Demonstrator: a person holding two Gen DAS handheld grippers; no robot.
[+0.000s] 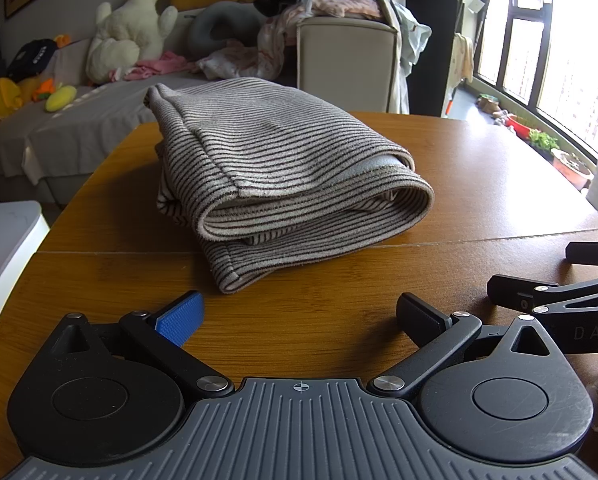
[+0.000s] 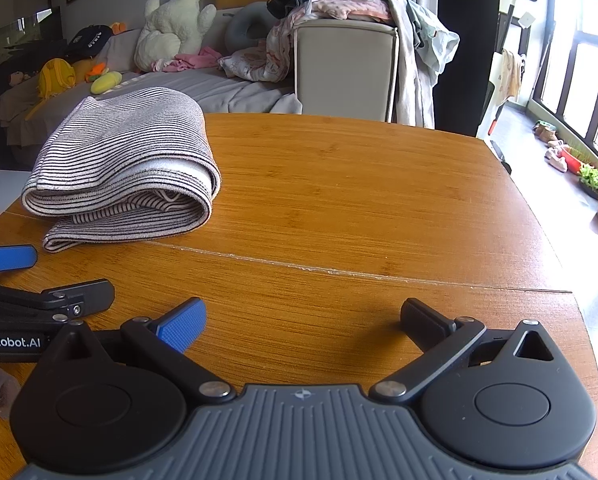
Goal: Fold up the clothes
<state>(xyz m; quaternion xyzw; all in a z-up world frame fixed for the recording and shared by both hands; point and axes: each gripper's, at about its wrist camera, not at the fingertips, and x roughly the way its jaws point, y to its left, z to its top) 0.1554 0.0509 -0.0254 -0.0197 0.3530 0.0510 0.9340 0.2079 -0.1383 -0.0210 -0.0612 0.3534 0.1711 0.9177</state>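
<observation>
Striped garment [image 1: 283,168] fronts only left tongs [image 1: 299,316].

1. My work surface is a wooden table [image 2: 359,184] with a warm orange-brown grain and a rounded far edge.
2. A thin seam [image 2: 339,272] runs across the top from side to side, dividing it into a near part and a far part.
3. One striped garment [image 1: 283,168] lies on it, folded into a thick bundle, its rolled fold facing me; it straddles the seam on the left half.
4. The right half of the top is bare wood.
</observation>
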